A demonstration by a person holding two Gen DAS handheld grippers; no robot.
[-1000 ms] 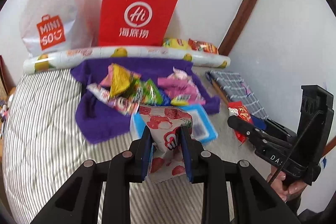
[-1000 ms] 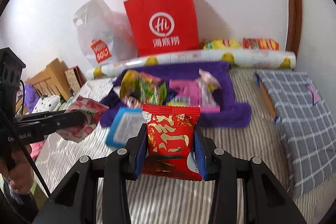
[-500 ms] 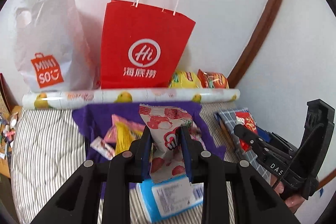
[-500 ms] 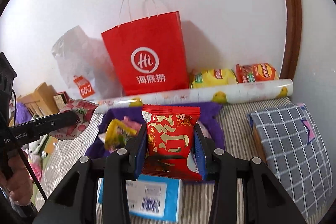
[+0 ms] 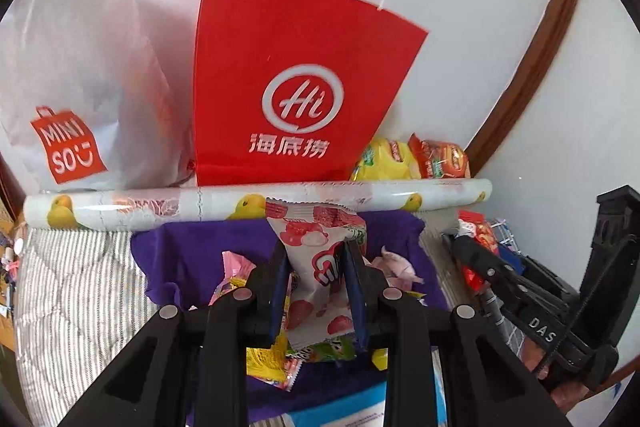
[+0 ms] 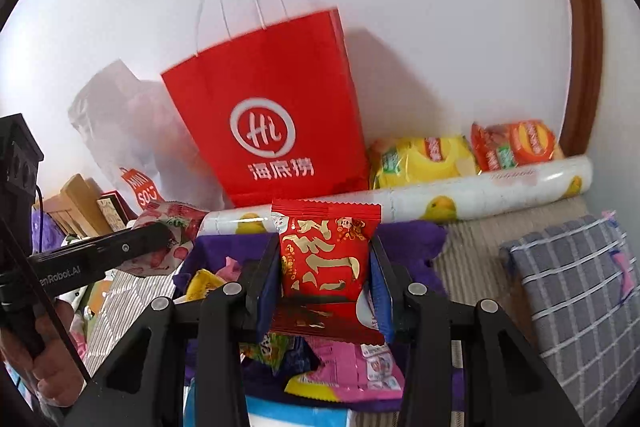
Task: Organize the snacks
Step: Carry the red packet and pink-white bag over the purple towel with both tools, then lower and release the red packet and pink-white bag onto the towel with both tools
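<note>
My left gripper (image 5: 316, 267) is shut on a pink-and-white strawberry snack packet (image 5: 316, 251), held up above the snack pile. My right gripper (image 6: 325, 267) is shut on a red snack packet with gold characters (image 6: 324, 251). A red paper bag (image 5: 296, 95) with white handles stands against the wall behind both; it also shows in the right wrist view (image 6: 272, 131). Loose snack packets (image 6: 344, 367) lie on a purple towel (image 5: 192, 251) below the grippers. The right gripper shows at the right of the left wrist view (image 5: 468, 247); the left gripper shows at the left of the right wrist view (image 6: 160, 239).
A white MINISO plastic bag (image 5: 76, 87) stands left of the red bag. A long patterned roll (image 5: 160, 207) lies across the bed in front of the bags. Yellow and orange chip bags (image 6: 460, 151) sit by the wall. A grey checked pillow (image 6: 576, 291) lies at right.
Both grippers have risen and moved forward toward the red bag, each keeping its packet. The bag now looms larger and the snack pile sits lower in both views.
</note>
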